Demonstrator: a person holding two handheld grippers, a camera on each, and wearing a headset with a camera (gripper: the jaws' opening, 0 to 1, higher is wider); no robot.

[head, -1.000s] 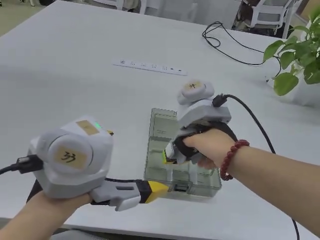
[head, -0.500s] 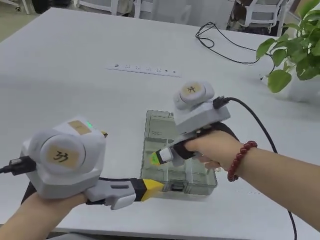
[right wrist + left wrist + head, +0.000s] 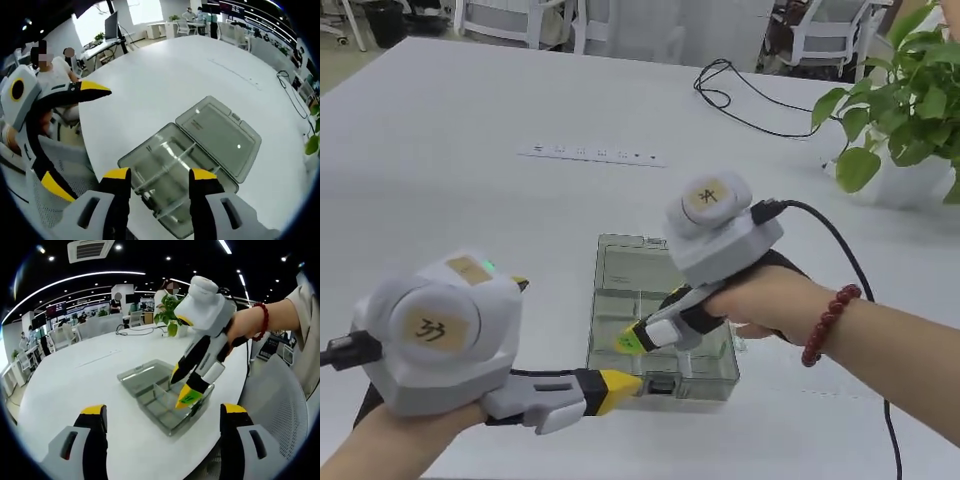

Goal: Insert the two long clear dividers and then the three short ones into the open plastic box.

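The clear plastic box (image 3: 705, 366) lies open on the white table, its lid (image 3: 630, 262) flat on the far side. Clear dividers (image 3: 167, 161) stand inside it, one running lengthwise with short ones across. My right gripper (image 3: 638, 336) hovers tilted just above the box's near left part, open, with nothing between its fingers; from its own camera (image 3: 160, 175) the box (image 3: 150, 172) sits right below. My left gripper (image 3: 572, 333) is held low at the box's front left corner, jaws wide apart and empty (image 3: 162, 412). That same camera looks at the box (image 3: 150, 396) and the right gripper (image 3: 181, 388).
A white power strip (image 3: 590, 153) lies further back on the table. A black cable (image 3: 750, 100) loops at the far right beside a potted plant (image 3: 895, 100). The table edge runs just in front of the box. Chairs and people are beyond the table.
My right gripper has lifted out of the box and tilted, its tips now above the near left part. The left gripper has kept its place; the head camera has shifted.
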